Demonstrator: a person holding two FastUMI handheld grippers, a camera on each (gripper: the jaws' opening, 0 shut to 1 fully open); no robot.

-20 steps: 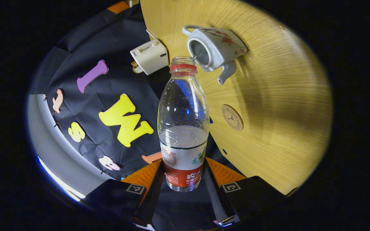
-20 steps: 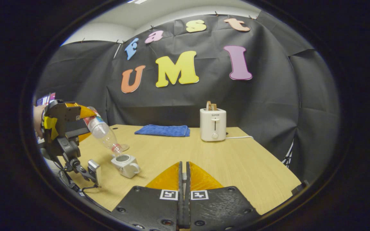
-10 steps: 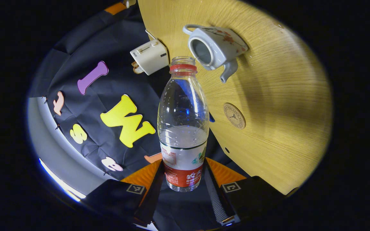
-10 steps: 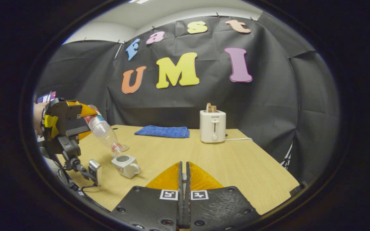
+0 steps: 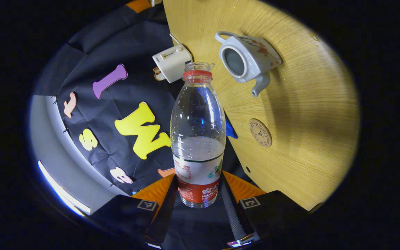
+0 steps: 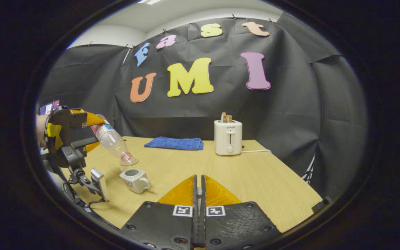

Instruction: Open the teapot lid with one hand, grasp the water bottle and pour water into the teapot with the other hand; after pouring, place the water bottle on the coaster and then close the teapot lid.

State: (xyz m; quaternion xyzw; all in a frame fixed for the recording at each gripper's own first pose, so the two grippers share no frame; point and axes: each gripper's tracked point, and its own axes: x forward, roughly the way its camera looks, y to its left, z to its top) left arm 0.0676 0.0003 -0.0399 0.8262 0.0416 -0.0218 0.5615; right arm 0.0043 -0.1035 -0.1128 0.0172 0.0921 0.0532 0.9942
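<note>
My left gripper (image 5: pixel 198 180) is shut on the lower, labelled part of the uncapped water bottle (image 5: pixel 198 139), which is partly full. In the right gripper view the left gripper (image 6: pixel 69 135) holds the bottle (image 6: pixel 115 144) tilted mouth-down, above and behind the open white teapot (image 6: pixel 134 178). That teapot (image 5: pixel 250 57) stands lidless on the table, right of the bottle's mouth. The round coaster (image 5: pixel 260 132) lies nearer on the table. My right gripper (image 6: pixel 197 180) is shut over the table's near edge; a small pale bit shows in the thin gap, and the lid itself is hidden.
A white toaster (image 6: pixel 227 137) holding bread stands at the back of the wooden table (image 6: pixel 255 173), its cord running right. A folded blue cloth (image 6: pixel 174 143) lies to its left. A hand holds the left gripper at the table's left edge.
The bottle's mouth has drawn back and up from the teapot's opening and is tilted less steeply. The right gripper has barely moved.
</note>
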